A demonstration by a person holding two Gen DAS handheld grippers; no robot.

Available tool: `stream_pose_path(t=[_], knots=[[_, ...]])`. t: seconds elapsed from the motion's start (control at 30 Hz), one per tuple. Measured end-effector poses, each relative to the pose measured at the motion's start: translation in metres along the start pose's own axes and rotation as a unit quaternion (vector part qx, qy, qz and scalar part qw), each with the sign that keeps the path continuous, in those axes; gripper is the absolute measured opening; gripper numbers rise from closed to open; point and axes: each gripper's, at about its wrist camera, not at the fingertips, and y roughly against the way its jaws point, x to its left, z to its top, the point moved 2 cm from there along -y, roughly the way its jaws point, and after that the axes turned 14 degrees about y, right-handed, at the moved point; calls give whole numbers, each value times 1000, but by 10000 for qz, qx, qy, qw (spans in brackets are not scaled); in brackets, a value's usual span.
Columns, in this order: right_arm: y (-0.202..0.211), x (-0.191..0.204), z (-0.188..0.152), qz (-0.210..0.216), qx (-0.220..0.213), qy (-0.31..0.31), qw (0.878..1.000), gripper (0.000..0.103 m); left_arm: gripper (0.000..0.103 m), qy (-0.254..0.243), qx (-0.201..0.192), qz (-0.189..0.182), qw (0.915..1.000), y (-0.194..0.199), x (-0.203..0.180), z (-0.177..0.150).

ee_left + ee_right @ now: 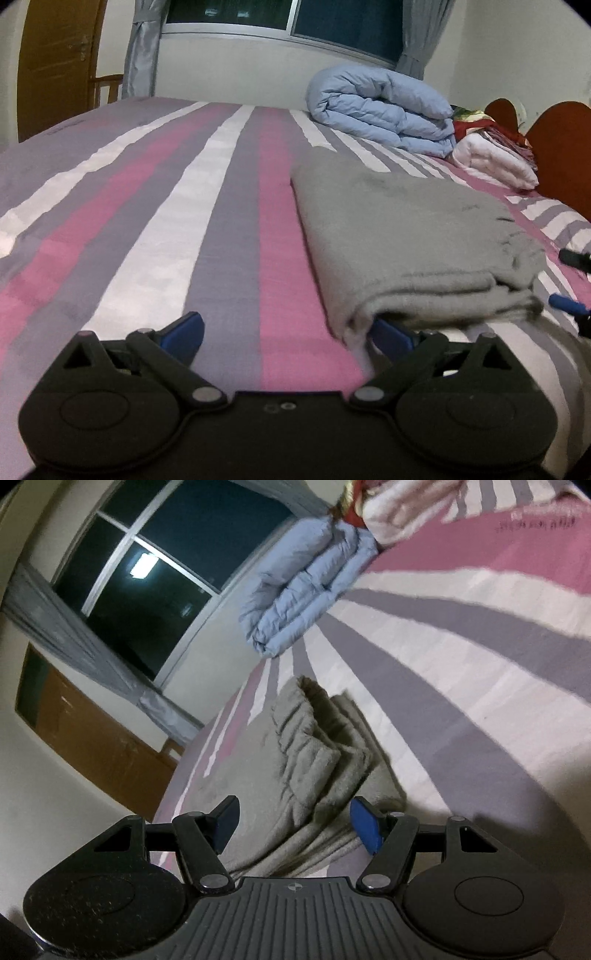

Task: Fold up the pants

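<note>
Striped bed (229,206) under a dark window (236,11), blue duvet (380,107) rolled at the far side. Folded grey pants (406,236) lying mid-bed. Left gripper (284,332) spread wide, one pad tucked under the pants' corner. Right gripper (291,823) spread around the pants' edge, nothing clamped.

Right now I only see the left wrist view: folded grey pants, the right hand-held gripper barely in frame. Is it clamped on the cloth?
Observer: No. The right hand-held gripper is open; the pants lie between its pads, not pinched.
Operator: Which end of the pants is it facing?
Observer: The gathered waistband, which bunches up just ahead of the pads.
Operator: Layers flush there?
Observer: No. Beside the waistband, the lower folded layers stick out past it in steps.
</note>
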Motion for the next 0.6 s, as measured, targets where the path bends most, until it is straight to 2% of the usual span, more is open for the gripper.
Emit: stream_pose_path(t=[0.13, 0.2, 0.27, 0.43, 0.6], knots=[[-12, -11, -5, -3, -54, -286, 9996, 67, 94, 7, 19, 165, 9999, -15, -1, 2], [-15, -12, -7, -49, -28, -257, 9997, 67, 93, 167, -147, 257, 9994, -10, 9, 2], [-15, -9, -7, -52, 8, -111, 9999, 67, 91, 414, -252, 100, 9988, 0, 25, -2], [-12, -7, -6, -10, -97, -23, 9999, 67, 91, 248, -254, 198, 9992, 2, 22, -6], [-27, -7, -2, 44, -27, -102, 9999, 66, 93, 164, -288, 165, 9993, 5, 21, -8]])
